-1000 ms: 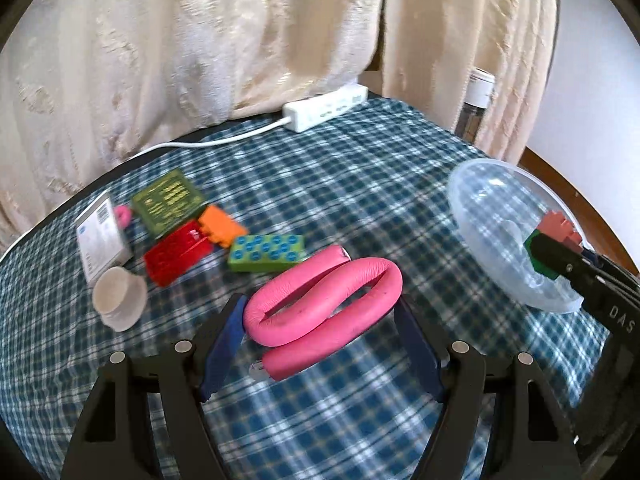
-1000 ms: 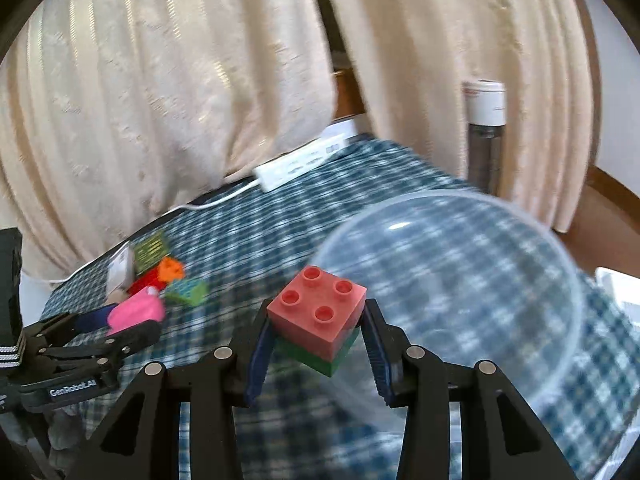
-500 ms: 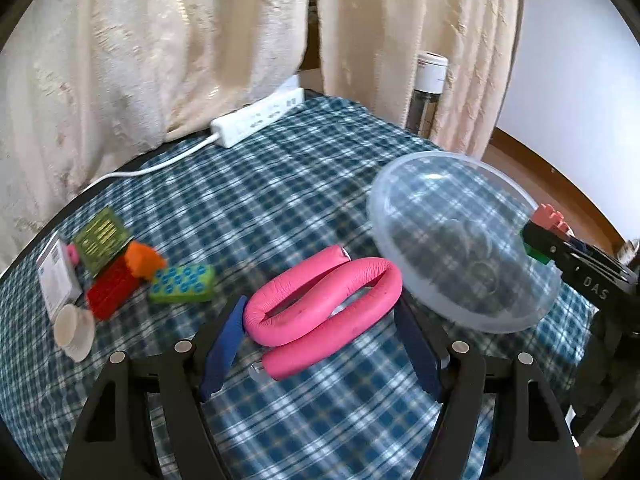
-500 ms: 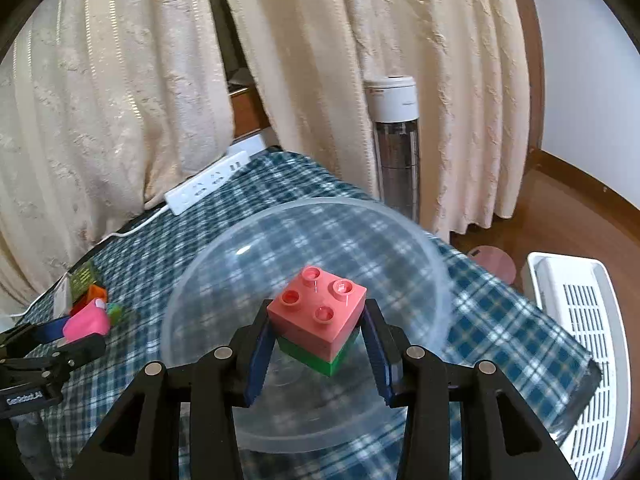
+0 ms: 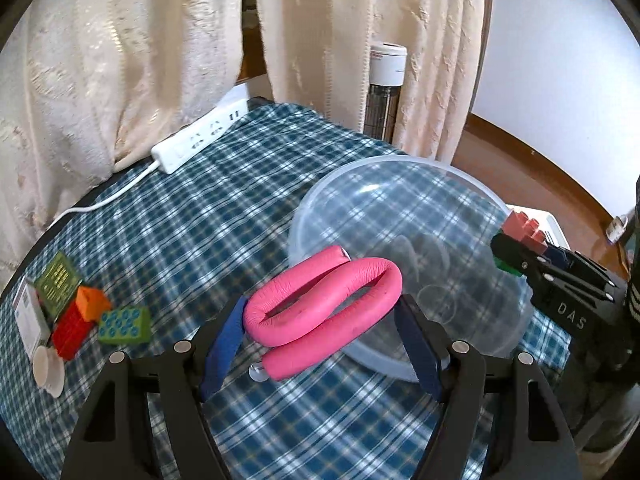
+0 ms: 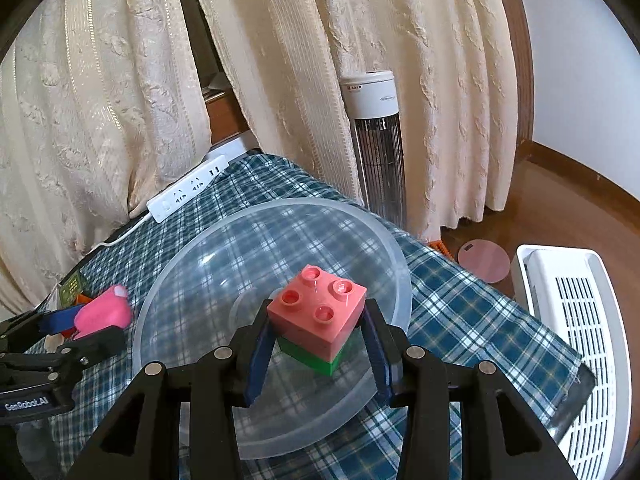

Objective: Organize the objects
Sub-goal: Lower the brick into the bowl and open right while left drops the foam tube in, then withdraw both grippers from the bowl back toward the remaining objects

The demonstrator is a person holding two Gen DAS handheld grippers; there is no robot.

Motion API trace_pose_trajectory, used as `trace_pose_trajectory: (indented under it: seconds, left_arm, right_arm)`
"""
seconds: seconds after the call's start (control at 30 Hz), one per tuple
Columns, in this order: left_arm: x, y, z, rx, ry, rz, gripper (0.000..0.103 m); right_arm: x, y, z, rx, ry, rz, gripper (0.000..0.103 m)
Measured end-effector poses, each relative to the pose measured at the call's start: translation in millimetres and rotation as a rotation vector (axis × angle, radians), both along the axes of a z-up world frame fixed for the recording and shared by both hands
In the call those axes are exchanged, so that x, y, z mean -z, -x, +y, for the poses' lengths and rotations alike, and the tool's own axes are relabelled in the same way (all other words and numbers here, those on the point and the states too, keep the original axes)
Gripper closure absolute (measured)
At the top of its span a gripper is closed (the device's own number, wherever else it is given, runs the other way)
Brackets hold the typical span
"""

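Observation:
My left gripper (image 5: 322,334) is shut on a folded pink padded loop (image 5: 324,312) and holds it at the near left rim of a clear plastic bowl (image 5: 400,184). My right gripper (image 6: 316,340) is shut on a pink brick (image 6: 316,312) stacked on a green brick (image 6: 314,360), held over the inside of the bowl (image 6: 192,272). In the left wrist view the right gripper (image 5: 516,254) shows at the bowl's right rim with the bricks. In the right wrist view the left gripper (image 6: 94,322) shows at the bowl's left side with the pink loop (image 6: 104,314).
On the blue plaid tablecloth (image 5: 224,208) at the left lie a green studded brick (image 5: 125,325), red brick (image 5: 71,332), orange brick (image 5: 93,302), green card (image 5: 58,283), small box (image 5: 30,322) and white cup (image 5: 48,370). A power strip (image 5: 200,140) lies at the back. A tower heater (image 6: 378,152) and white appliance (image 6: 576,336) stand beyond the table's edge.
The left gripper carried the pink loop rightward up to the bowl's rim. The right gripper brought the stacked bricks from the bowl's near edge to over its inside.

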State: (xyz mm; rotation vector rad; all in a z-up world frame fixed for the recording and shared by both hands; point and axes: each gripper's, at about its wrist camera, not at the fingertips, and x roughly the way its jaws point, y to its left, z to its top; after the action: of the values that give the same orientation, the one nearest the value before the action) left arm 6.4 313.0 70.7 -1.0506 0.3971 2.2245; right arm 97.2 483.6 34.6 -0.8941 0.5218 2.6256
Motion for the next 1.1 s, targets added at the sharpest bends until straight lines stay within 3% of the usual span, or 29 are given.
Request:
trace_pose_trajectory:
  seconds: [0.3,0.37,0.43,1.1]
  left_arm:
    - [3,12,21,0.019,0.006,-0.024,0.023]
    - [2,11,20,0.019,-0.002,-0.016,0.021]
    - [2,12,18,0.017,-0.012,-0.018,0.020]
    - [5,17,-32,-0.068,-0.015,-0.036,0.020]
  right_arm:
    - [-1,2,3,0.017,-0.007,0.011,0.055]
    - [-3,0,4,0.029,-0.004,0.023,0.045]
    - [-5,-2,6,0.041,-0.001,0.036,0.041]
    - [-11,1,-26,0.012,0.001,0.026,0.038]
